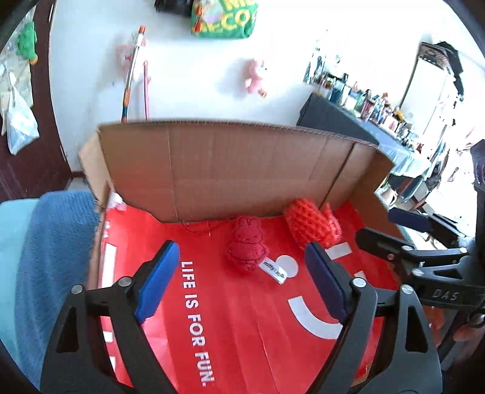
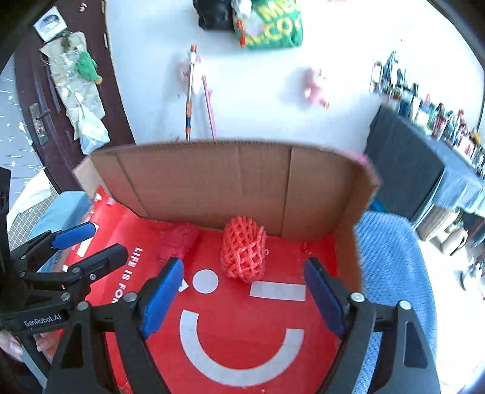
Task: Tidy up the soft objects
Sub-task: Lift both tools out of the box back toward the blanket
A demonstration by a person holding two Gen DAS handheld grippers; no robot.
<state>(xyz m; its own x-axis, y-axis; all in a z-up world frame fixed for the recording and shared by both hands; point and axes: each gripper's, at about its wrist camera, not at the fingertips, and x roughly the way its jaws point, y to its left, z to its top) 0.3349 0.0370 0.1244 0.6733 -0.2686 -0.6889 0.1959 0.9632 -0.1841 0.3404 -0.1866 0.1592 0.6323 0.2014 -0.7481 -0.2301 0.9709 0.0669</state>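
A dark red plush bunny [image 1: 247,247] with a white tag lies on the red floor of an opened cardboard box [image 1: 230,163], near its back wall. Right of it rests an orange-red foam net sleeve [image 1: 312,222]. My left gripper [image 1: 242,263] hovers above the box floor in front of the bunny, open and holding nothing. In the right wrist view the net sleeve [image 2: 244,253] stands mid-box, with the bunny [image 2: 177,241] blurred to its left. My right gripper [image 2: 244,288] is open just before the sleeve, nothing between its blue pads. Each gripper shows at the edge of the other's view.
The box [image 2: 318,194] sits on a blue fleece blanket [image 1: 51,257]. Its red floor carries a white smiley and lettering. Behind it are a white wall, a pink plush toy [image 1: 256,77], sticks leaning upright, a green bag [image 1: 225,18] and a cluttered dark table [image 2: 424,157].
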